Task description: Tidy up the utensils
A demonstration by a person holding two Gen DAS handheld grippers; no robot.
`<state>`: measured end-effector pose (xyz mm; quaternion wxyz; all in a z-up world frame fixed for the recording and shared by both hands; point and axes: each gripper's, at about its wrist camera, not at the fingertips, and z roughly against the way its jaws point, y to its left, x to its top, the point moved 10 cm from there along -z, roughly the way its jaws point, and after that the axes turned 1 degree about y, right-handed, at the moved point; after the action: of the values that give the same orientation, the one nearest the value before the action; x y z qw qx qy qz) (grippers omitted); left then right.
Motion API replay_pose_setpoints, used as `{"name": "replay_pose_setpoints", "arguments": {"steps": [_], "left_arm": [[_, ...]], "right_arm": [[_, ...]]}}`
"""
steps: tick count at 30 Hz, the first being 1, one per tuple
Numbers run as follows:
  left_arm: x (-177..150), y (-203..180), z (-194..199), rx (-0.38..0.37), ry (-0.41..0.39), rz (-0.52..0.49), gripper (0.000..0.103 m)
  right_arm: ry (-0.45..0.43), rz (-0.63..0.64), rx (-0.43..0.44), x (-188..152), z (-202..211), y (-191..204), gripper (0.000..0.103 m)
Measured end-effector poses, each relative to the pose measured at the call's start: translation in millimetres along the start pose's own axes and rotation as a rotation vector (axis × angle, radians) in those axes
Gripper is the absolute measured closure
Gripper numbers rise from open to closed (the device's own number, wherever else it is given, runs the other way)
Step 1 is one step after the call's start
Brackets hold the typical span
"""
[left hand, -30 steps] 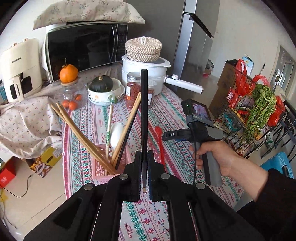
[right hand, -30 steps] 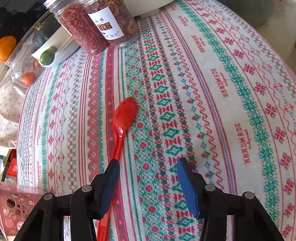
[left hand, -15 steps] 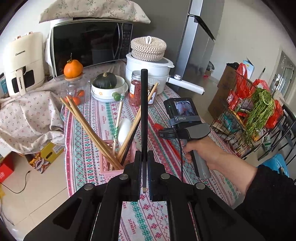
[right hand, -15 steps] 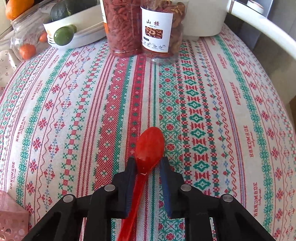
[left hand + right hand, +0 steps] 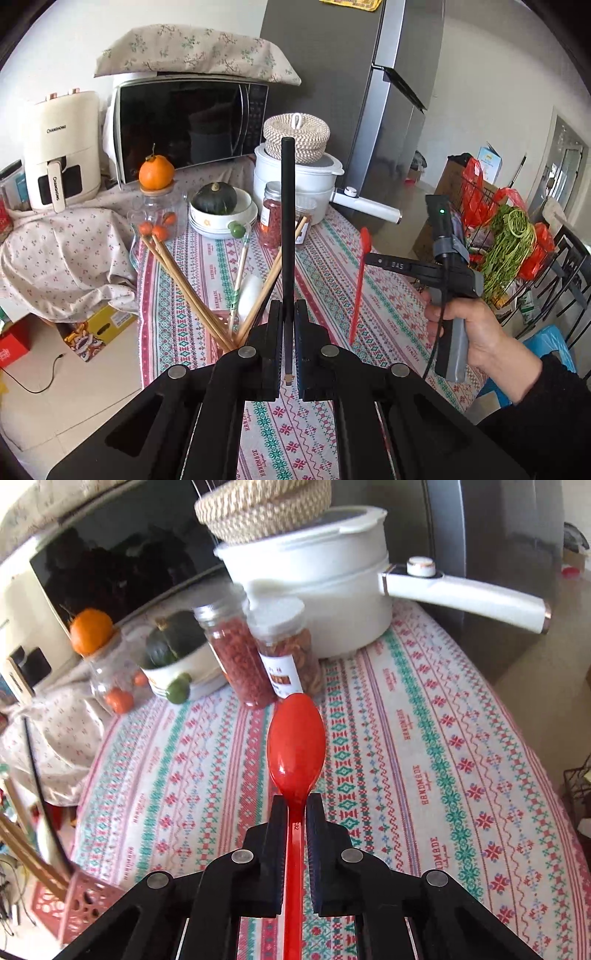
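left gripper (image 5: pixel 284 347) clamped on slim black chopstick (image 5: pixel 287 236), upright | right gripper (image 5: pixel 296 827) clamped on glossy red plastic spoon (image 5: pixel 296 742), clear above patterned tablecloth (image 5: pixel 424 738) | advice: lower both handle-first into pink perforated plastic holder (image 5: pixel 79 904) | beyond: white pot (image 5: pixel 325 590)

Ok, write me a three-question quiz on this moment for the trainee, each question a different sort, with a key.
1. True or false: the right gripper is shut on the red spoon.
2. Multiple choice: what does the left gripper hold? A) a bamboo chopstick B) a black chopstick C) a white spoon
3. Fill in: the bamboo chopsticks stand in the pink ____.

Key
1. True: its pads press on the spoon's handle, just below the bowl, and in the left wrist view the spoon is clear of the tablecloth.
2. B: it stands upright between the shut jaws.
3. basket
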<state>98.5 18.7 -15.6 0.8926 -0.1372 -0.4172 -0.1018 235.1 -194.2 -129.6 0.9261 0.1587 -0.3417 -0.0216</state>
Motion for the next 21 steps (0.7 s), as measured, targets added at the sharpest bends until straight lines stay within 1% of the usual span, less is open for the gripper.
{"name": "replay_pose_setpoints", "arguments": {"steps": [3, 6, 8, 10, 11, 13, 14, 15, 16, 17, 19, 21], "left_arm": [[9, 3, 9, 0.010, -0.041, 0.011, 0.098], [14, 6, 14, 0.024, -0.068, 0.028, 0.098], [14, 8, 13, 0.013, -0.062, 0.045, 0.098], [11, 4, 9, -0.004, -0.045, 0.043, 0.098], [9, 1, 6, -0.011, -0.033, 0.036, 0.098], [2, -6, -1, -0.023, -0.003, 0.017, 0.098], [-1, -9, -5, -0.028, 0.011, 0.010, 0.098], [-4, -11, -9, -0.033, 0.025, 0.005, 0.098], [-7, -12, -12, -0.036, 0.036, 0.001, 0.098], [-9, -13, -15, -0.036, 0.045, -0.001, 0.098], [-11, -13, -19, -0.035, 0.056, -0.006, 0.098], [-13, -13, -22, -0.036, 0.063, -0.005, 0.098]], "right_arm": [[-0.058, -0.002, 0.056, 6, 30, 12, 0.103], [-0.087, 0.038, 0.085, 5, 49, 27, 0.103], [-0.075, 0.062, 0.082, 2, 52, 31, 0.103], [-0.021, 0.066, 0.083, -4, 44, 28, 0.102], [0.005, 0.053, 0.068, -8, 38, 22, 0.102], [0.082, 0.025, 0.013, -19, 21, 4, 0.096], [0.120, 0.009, -0.014, -25, 12, -6, 0.085], [0.159, -0.006, -0.034, -30, 1, -15, 0.065], [0.191, -0.021, -0.051, -36, -9, -23, 0.057], [0.217, -0.032, -0.069, -40, -19, -30, 0.052], [0.265, -0.036, -0.111, -48, -38, -42, 0.052], [0.295, -0.043, -0.137, -52, -55, -49, 0.052]]}}
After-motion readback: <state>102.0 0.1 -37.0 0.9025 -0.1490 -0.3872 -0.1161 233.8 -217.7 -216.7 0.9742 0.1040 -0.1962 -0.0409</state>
